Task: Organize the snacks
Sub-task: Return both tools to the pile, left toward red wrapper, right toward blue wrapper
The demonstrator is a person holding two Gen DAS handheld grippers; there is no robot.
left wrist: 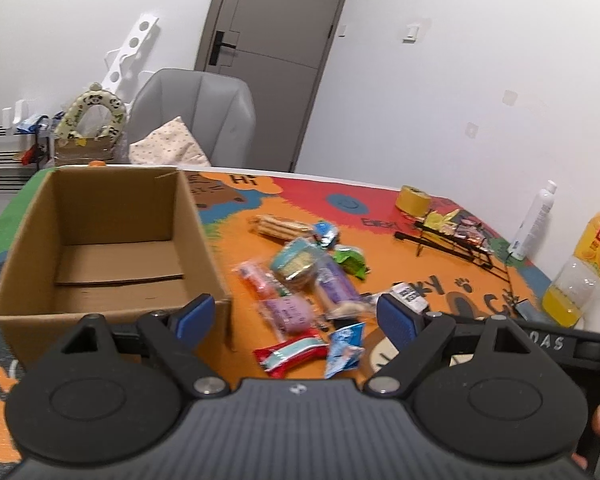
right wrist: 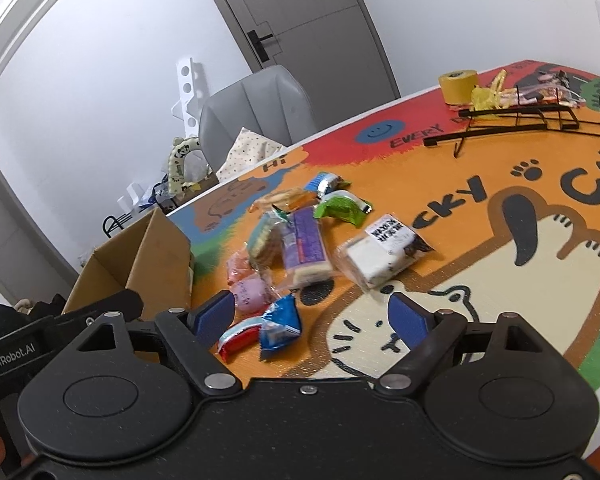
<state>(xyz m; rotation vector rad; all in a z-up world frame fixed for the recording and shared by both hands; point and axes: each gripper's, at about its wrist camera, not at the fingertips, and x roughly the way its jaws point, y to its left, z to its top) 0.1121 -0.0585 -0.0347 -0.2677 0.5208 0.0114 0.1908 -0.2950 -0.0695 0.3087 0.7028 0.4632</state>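
Cardboard box (left wrist: 112,240) sits empty on the desk (right wrist: 480,280) left of the loose snacks (left wrist: 300,280), both hand-held grippers, left (left wrist: 294,316) and right (right wrist: 312,316), spread and holding nothing: likely pre-grasp, next move needs closing on one packet.

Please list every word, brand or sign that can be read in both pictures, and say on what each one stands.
"GenRobot.AI": left gripper body.
"HI": mat.
"EVERY D...", cut off by the rack: mat.
"CKY CA", partly cut off: mat.
Smiley sign: mat.
Snack label, juice bottle label: too blurred to read.
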